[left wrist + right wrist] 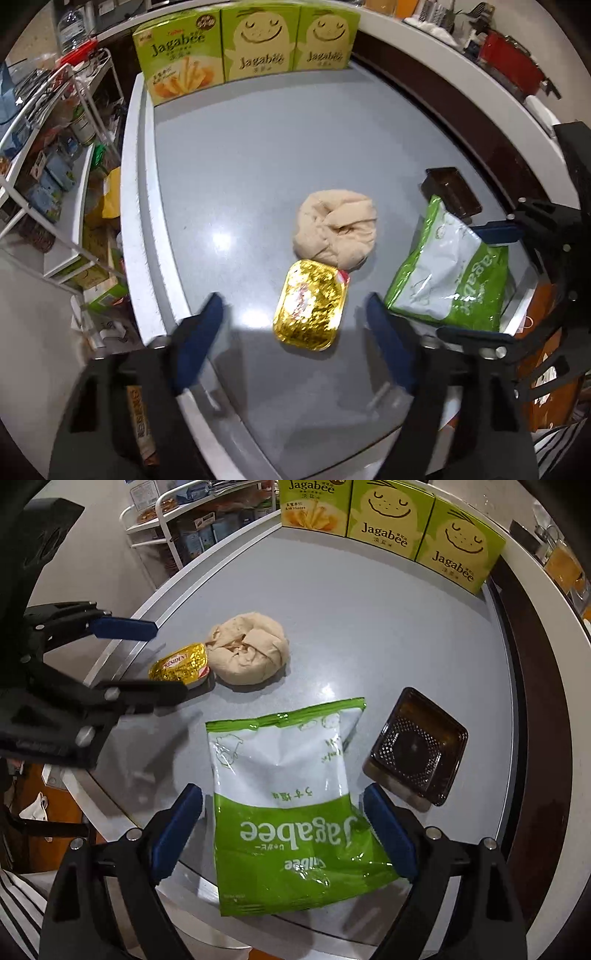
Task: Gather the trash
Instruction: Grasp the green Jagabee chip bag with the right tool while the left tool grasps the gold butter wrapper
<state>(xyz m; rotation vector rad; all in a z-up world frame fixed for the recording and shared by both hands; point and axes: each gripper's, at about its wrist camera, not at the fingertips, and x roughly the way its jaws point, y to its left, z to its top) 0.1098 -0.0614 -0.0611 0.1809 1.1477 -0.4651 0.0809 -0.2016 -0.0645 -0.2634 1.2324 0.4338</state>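
both pairs of tongs hang wide apart and hold nothing. the left tongs (pixel 295 317) straddle the gold butter pack (pixel 311 304), which touches the crumpled brown napkin (pixel 336 232) mid-desk (pixel 240 155). the right tongs (pixel 284 819) straddle the empty green snack bag (pixel 291 805), with the dark plastic tray (pixel 415 746) just beside it. i'd worry the slick foil squirts out of a pinch, or the flat bag slides off the near edge. count: one butter pack, one napkin, one bag, one tray, three jagabee boxes (pixel 258 44) at the back.
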